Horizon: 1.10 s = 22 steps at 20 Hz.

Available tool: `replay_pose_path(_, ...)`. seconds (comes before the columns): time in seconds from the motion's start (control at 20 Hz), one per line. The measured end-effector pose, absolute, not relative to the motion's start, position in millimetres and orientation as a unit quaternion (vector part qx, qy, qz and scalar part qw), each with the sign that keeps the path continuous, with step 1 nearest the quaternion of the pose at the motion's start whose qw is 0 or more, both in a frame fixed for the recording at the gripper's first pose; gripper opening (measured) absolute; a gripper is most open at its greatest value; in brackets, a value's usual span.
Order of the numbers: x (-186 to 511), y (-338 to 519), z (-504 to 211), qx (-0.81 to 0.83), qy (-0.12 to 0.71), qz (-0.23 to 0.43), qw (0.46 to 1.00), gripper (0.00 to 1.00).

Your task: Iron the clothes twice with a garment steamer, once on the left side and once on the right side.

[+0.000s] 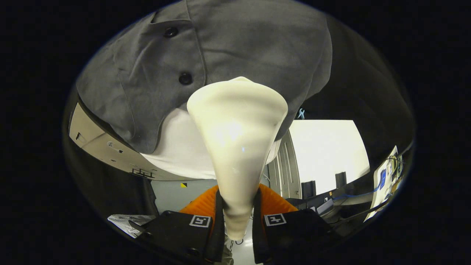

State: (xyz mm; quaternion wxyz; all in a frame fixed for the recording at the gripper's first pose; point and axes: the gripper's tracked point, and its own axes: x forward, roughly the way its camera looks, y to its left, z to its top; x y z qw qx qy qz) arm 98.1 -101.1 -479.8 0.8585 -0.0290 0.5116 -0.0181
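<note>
While it is pinched at its narrow stem between the two fingers of the gripper [237, 217], the garment steamer [237, 136] fills the centre of the frame as a smooth, glossy cream cone. Its long axis runs straight up from the fingers, narrow at the bottom and flaring to a broad rounded head that points at the clothes ahead. Both fingers press against the stem, one on each side, closed narrow around it.

One steamer is in view. Its head lies against or just in front of the grey shirt [228, 48], which spreads across the upper half of the frame; whether they touch cannot be told. Two dark buttons [185, 78] sit along the shirt's placket at upper left of centre. One white garment [180, 147] shows under the grey hem, left of the cone and just below centre.

Further out, a beige panel [95, 141] slants at middle left, a bright white wall [323, 147] stands at middle right, and a blue cable [358, 195] runs across clutter at lower right.
</note>
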Motion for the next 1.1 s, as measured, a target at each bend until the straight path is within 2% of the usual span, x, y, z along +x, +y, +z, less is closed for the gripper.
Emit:
replay_pose_path(0.2,84.2,-96.9,-499.5,-0.029,0.527,-0.02,0.849,0.39)
replay_pose_path(0.45,72.6,-92.7,-491.8,-0.017,0.521,-0.024,0.853,0.39)
replay_pose_path(0.7,72.2,-81.3,-441.2,-0.009,0.484,-0.027,0.875,0.39)
replay_pose_path(1.1,96.3,-55.8,-319.9,0.011,0.393,-0.038,0.919,0.39)
